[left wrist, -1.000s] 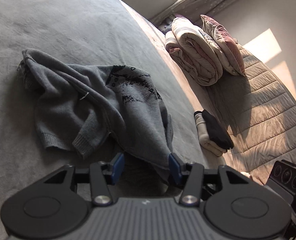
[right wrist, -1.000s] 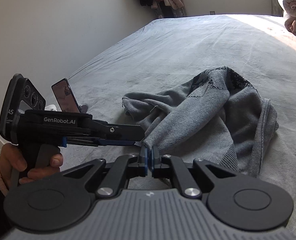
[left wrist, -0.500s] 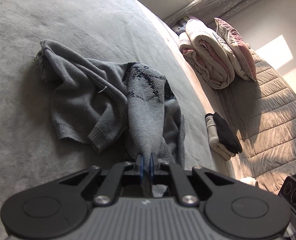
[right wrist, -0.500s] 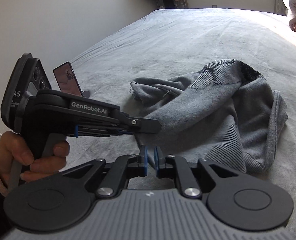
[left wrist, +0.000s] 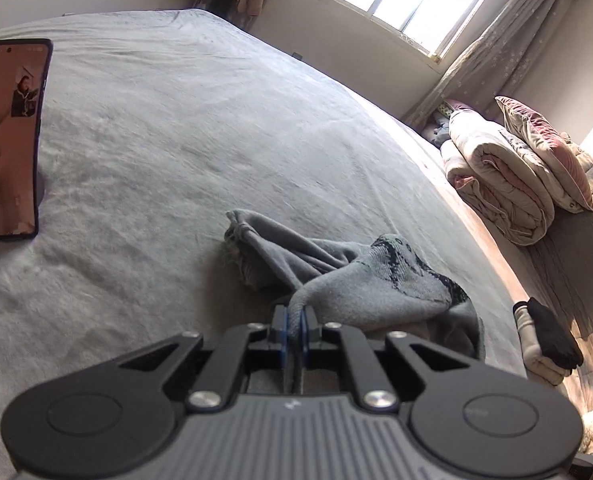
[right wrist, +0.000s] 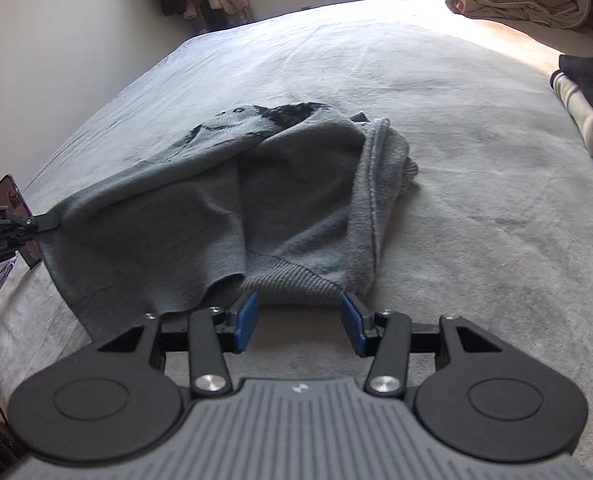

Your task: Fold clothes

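Note:
A grey knit sweater (left wrist: 356, 280) with a dark pattern lies crumpled on the grey bed cover (left wrist: 176, 140). My left gripper (left wrist: 294, 320) is shut on a bunched edge of it, and the cloth rises taut from the pads. In the right wrist view this left gripper (right wrist: 36, 224) holds a corner of the sweater (right wrist: 232, 200) up at the far left. My right gripper (right wrist: 300, 322) hangs low over the bed and its jaws are opening. The ribbed hem (right wrist: 292, 284) lies just beyond its blue pads (right wrist: 246, 322), and nothing is pressed between them.
A phone (left wrist: 10, 140) stands upright on the bed at the left. A folded quilt and pillow (left wrist: 504, 176) are piled at the far right. A small stack of folded clothes (right wrist: 588, 108), cream with black on top, lies to the right of the sweater.
The left gripper closed on the sweater's edge and pulled it up and leftward. The right gripper let go of the cloth, opened, and dropped toward the hem.

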